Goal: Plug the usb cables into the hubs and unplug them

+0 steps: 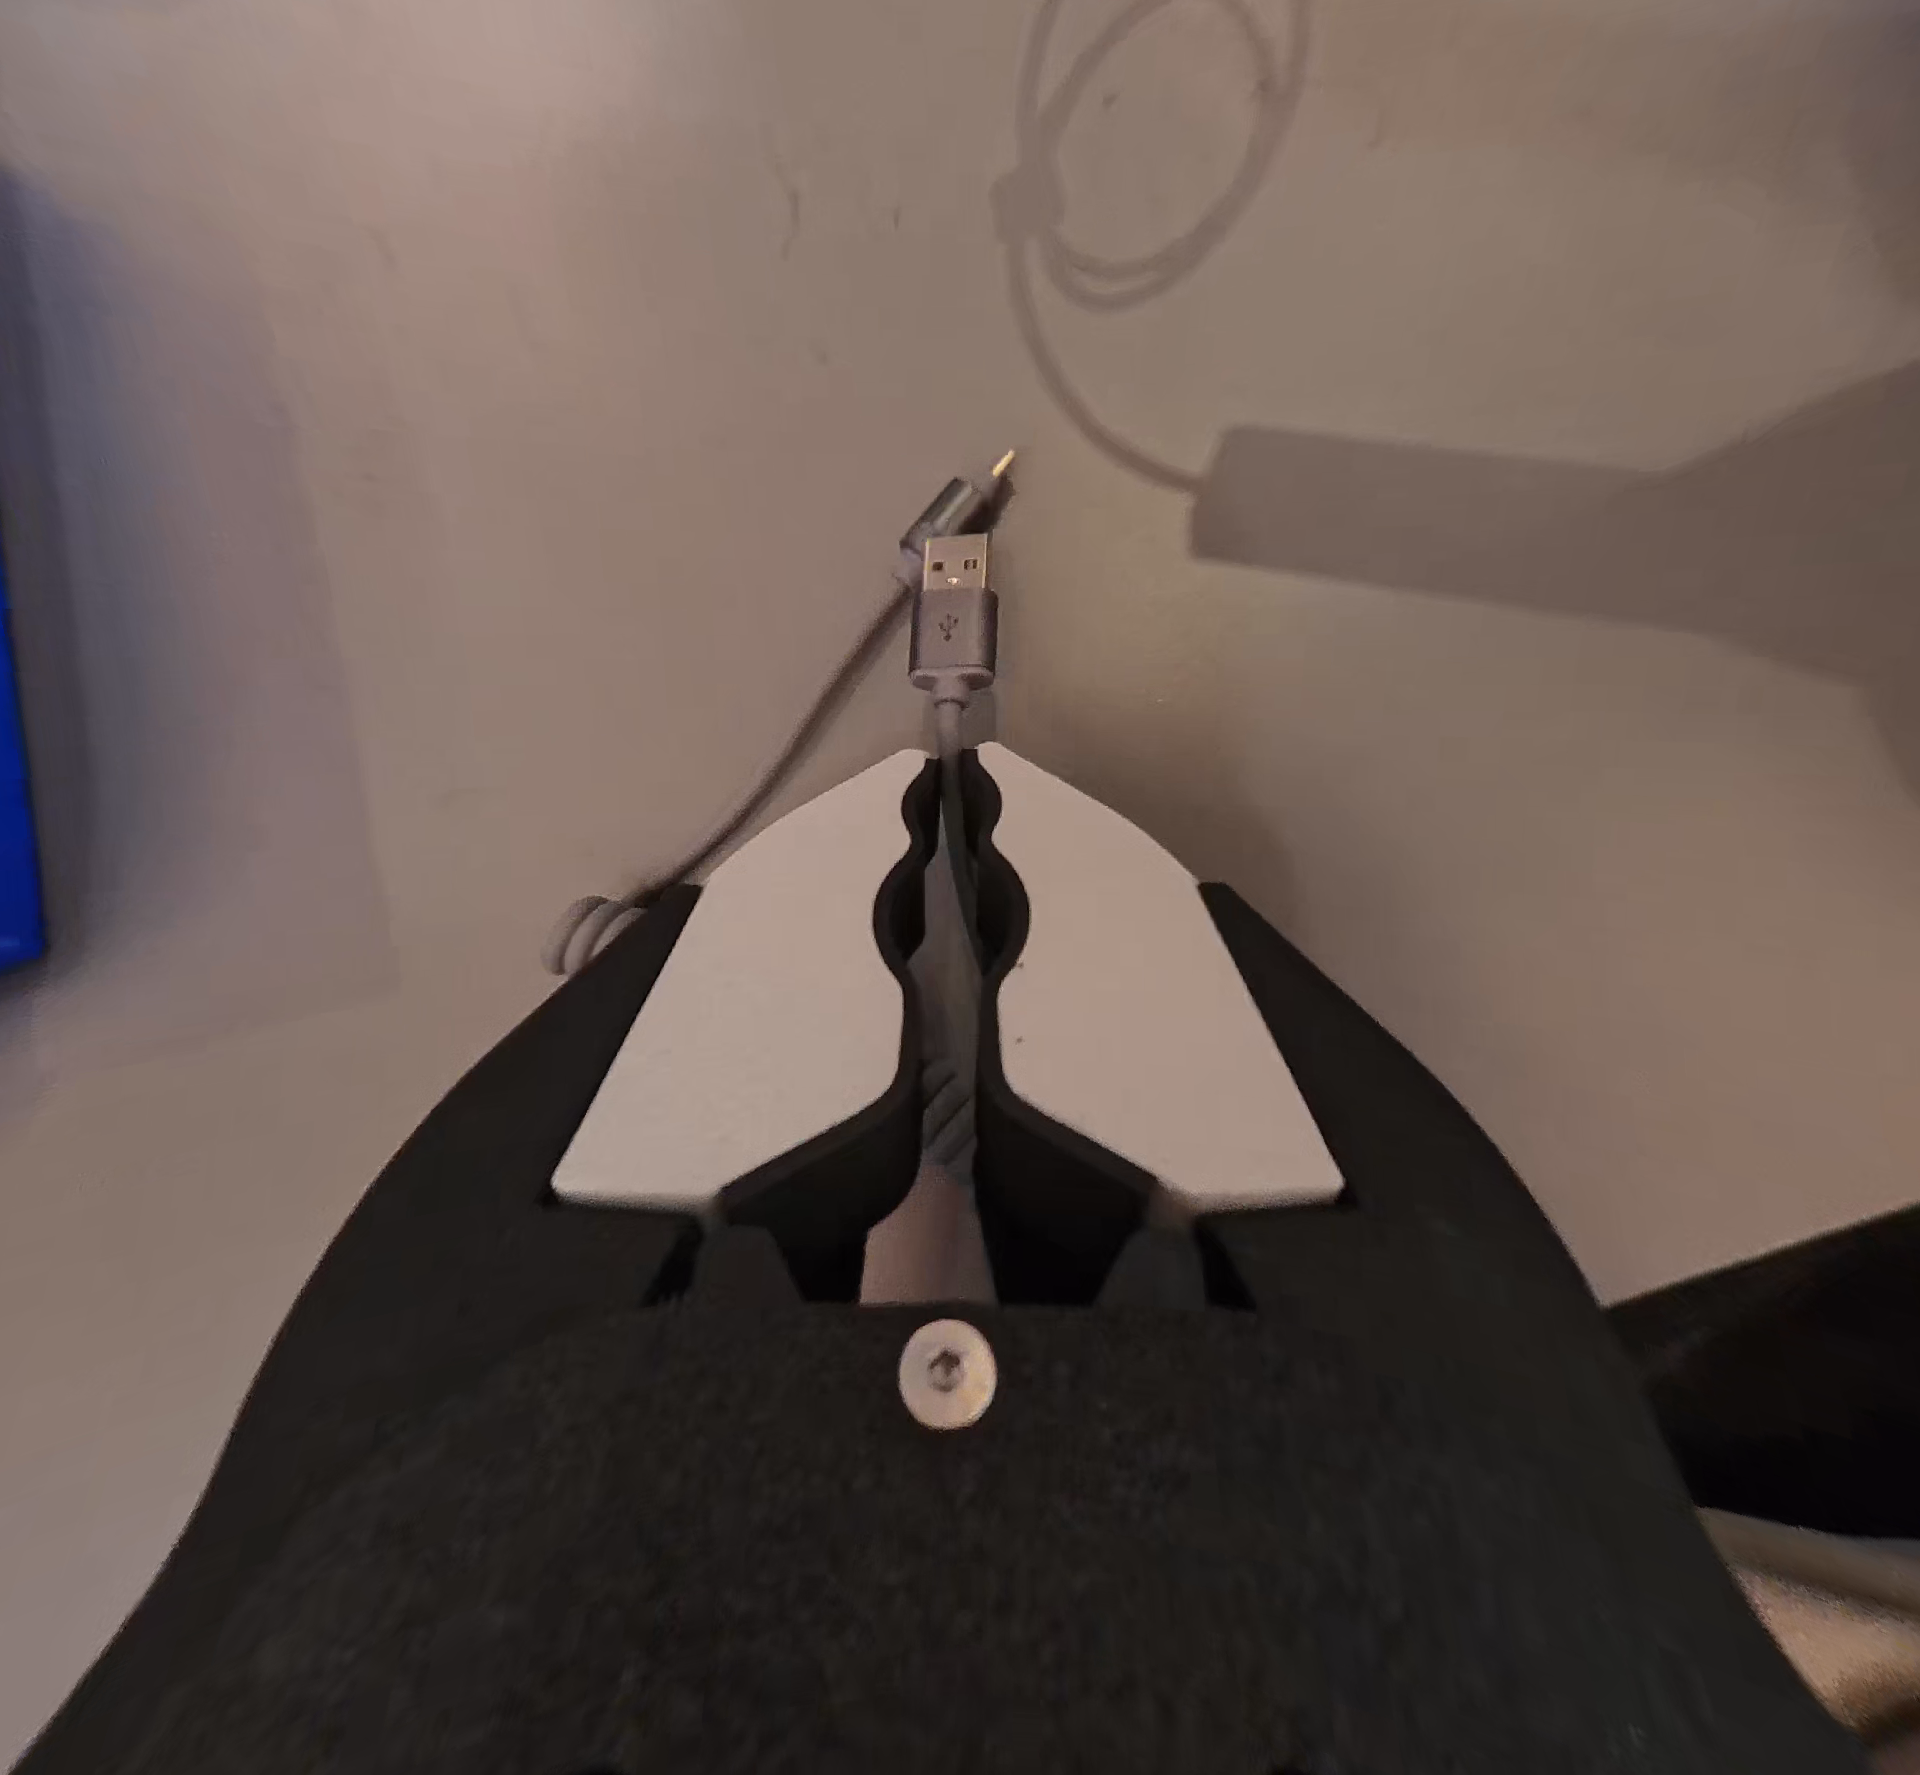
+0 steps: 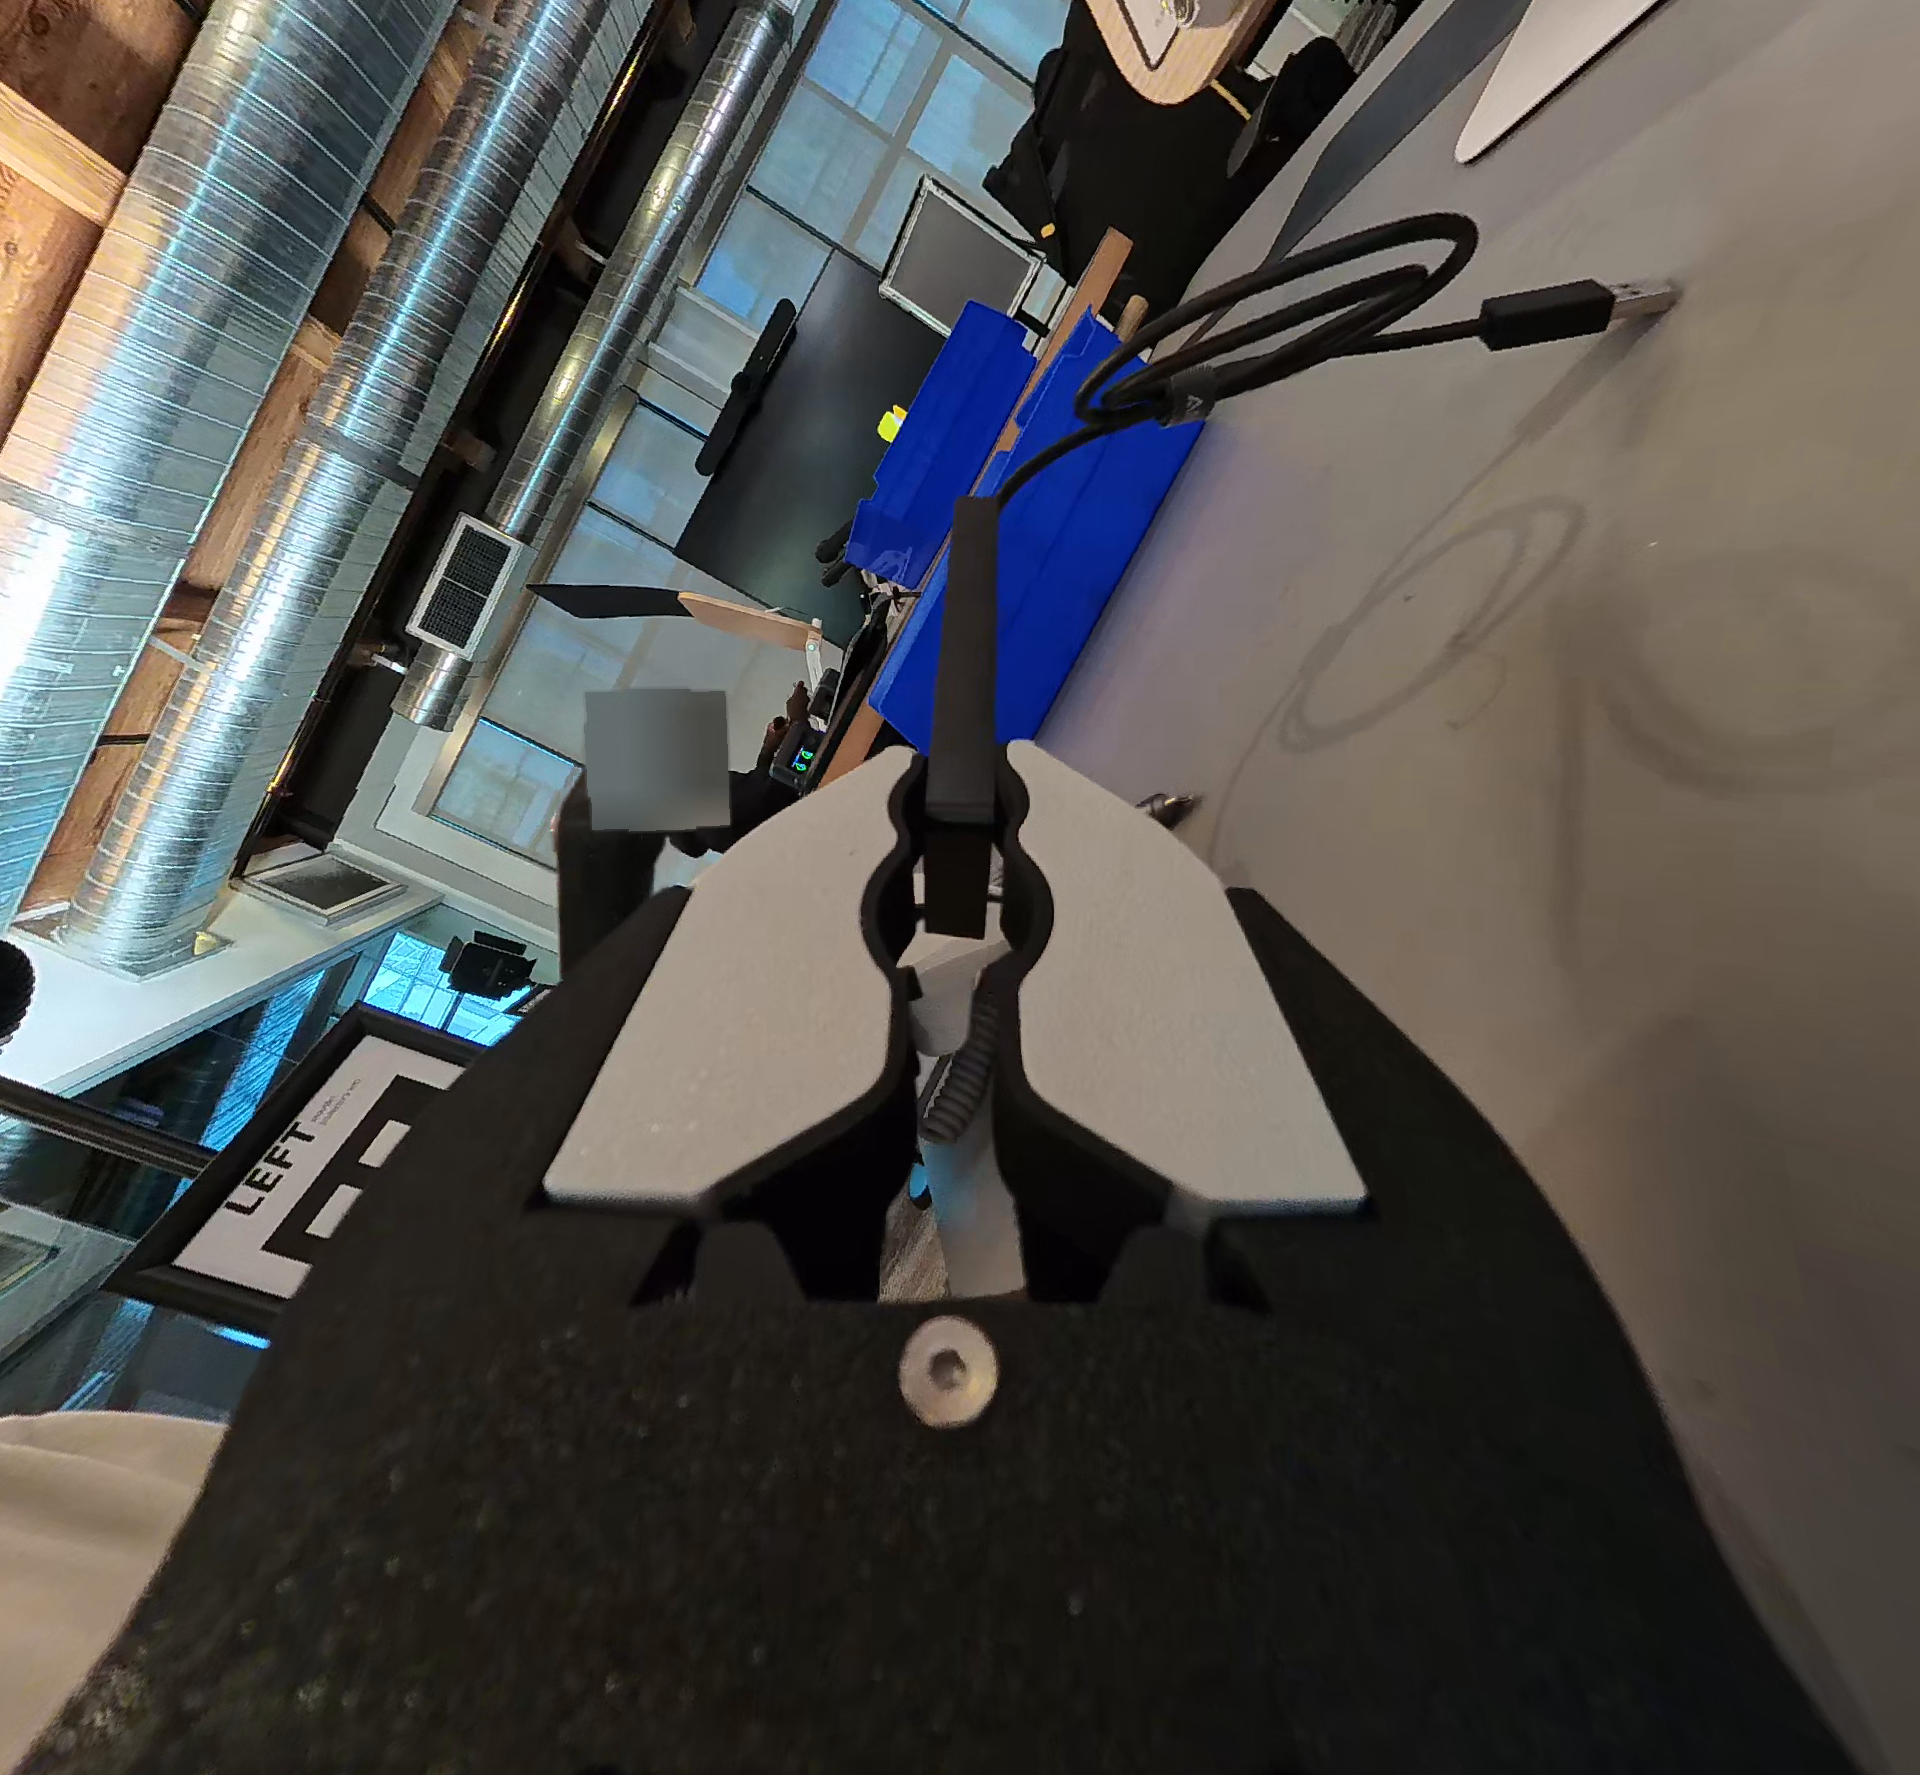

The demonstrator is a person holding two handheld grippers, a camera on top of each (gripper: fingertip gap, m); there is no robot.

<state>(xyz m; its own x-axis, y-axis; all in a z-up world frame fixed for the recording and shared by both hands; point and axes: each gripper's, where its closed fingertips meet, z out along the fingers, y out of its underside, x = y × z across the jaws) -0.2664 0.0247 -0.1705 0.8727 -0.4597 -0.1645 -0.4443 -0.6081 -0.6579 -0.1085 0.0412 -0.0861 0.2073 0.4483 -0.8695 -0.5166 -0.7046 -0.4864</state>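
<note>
Grey USB cable [image 1: 954, 629]: clamped by left gripper [image 1: 954, 757] fingers, centre frame. Black hub [image 2: 961, 686]: clamped by right gripper [image 2: 961, 769] fingers, centre frame.

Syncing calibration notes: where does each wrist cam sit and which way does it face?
Left wrist view: on the left gripper, looking down at the grey table; its fingers pinch a grey USB cable.
Right wrist view: on the right gripper, rolled sideways toward the room; it grips a black hub.
Shared: that table, a blue bin.
</note>
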